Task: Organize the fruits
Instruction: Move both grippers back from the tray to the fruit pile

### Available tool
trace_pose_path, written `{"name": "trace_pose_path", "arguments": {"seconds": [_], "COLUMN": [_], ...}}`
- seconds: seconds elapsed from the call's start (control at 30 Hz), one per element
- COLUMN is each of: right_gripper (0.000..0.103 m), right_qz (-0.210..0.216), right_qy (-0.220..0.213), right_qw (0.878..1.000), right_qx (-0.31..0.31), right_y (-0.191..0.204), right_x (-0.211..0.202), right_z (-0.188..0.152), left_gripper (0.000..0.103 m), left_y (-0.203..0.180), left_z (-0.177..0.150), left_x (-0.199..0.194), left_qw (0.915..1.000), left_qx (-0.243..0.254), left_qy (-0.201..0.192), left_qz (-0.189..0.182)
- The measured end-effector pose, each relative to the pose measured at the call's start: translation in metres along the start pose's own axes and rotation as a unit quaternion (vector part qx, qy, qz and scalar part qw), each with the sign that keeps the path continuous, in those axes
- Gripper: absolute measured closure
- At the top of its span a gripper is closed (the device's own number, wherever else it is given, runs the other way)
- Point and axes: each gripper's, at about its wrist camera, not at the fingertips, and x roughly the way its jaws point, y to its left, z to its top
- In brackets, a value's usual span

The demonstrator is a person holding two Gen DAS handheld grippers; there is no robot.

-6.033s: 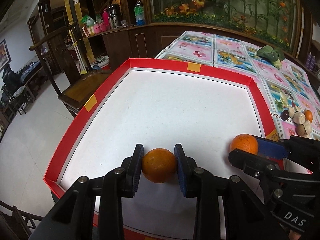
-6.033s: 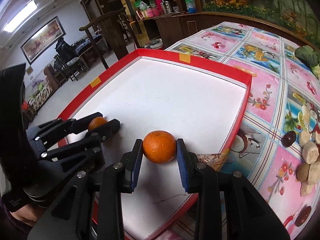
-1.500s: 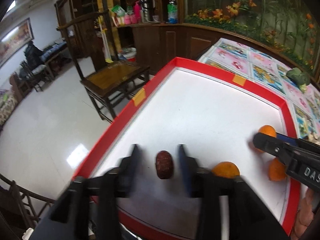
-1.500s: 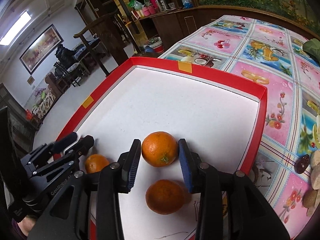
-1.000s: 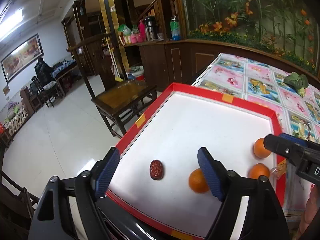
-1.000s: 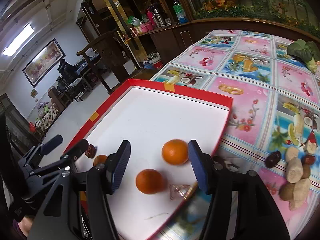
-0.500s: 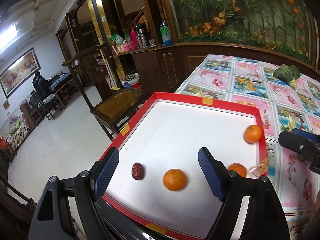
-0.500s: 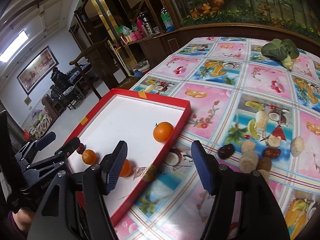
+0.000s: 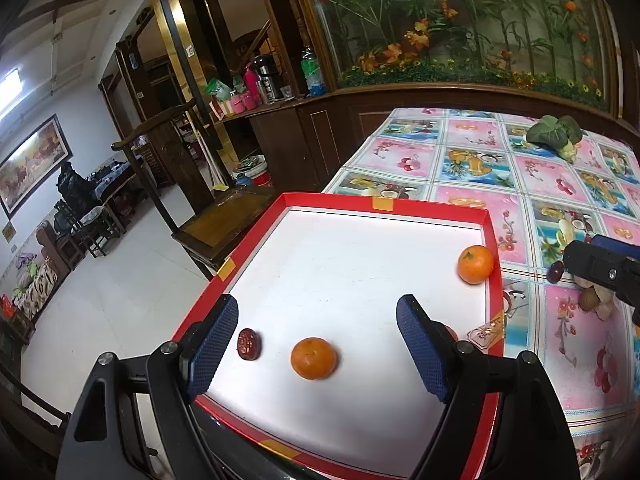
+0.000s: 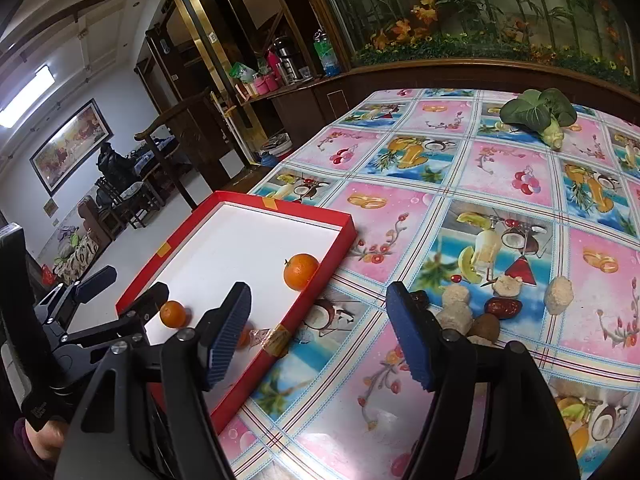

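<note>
While both jaws gape wide, empty: round orange fruit [image 10: 301, 271] touching red cardboard tray [image 10: 336, 256] right edge may roll if right gripper [image 10: 320, 334] nudges tray reaching wrinkled dark-red date [image 10: 502, 307]; left gripper [image 9: 316, 344] idle.

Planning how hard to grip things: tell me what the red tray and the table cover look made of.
Red tray: seemingly cardboard, matte white floor, thin folded red walls patched with tape at the corner. Table cover: apparently glossy plastic or oilcloth, printed with fruit squares and catching soft glare.

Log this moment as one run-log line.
left gripper: open | right gripper: open | tray: oranges, date
</note>
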Motion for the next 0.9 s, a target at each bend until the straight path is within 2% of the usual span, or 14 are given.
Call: {"name": "trace_pose_path", "arguments": {"seconds": [0.4,0.5,0.7,0.83,0.9], "right_gripper": [0.032,0.032,0.029,0.029,0.029], "right_qz": [-0.015,-0.025,-0.073,-0.104,-0.105], "right_qy": [-0.009,-0.02,-0.047,-0.038,-0.026], "right_qw": [1.0,0.999,0.995,0.992,0.991], "right_qx": [-0.002,0.006,0.052,0.067,0.076], "right_y": [-0.016,-0.031,-0.085,-0.111,-0.12], "right_x": [-0.016,-0.027,-0.06,-0.067,-0.067], "right_z": [0.003,0.007,0.013,0.012,0.011], "left_gripper": [0.022,0.022,0.022,0.022,0.022], "left_y": [-0.02,-0.033,-0.063,-0.088,-0.1], "left_z": [-0.006,-0.01,-0.01,-0.007,-0.006], "left_x": [0.002,0.001,-0.006,-0.016,-0.017], "left_qw": [0.9996,0.9986,0.9957,0.9922,0.9899], "left_qx": [0.023,0.041,0.069,0.09,0.101], "left_qy": [0.013,0.018,0.018,0.012,0.012], "left_qz": [-0.013,-0.027,-0.058,-0.085,-0.098]}}
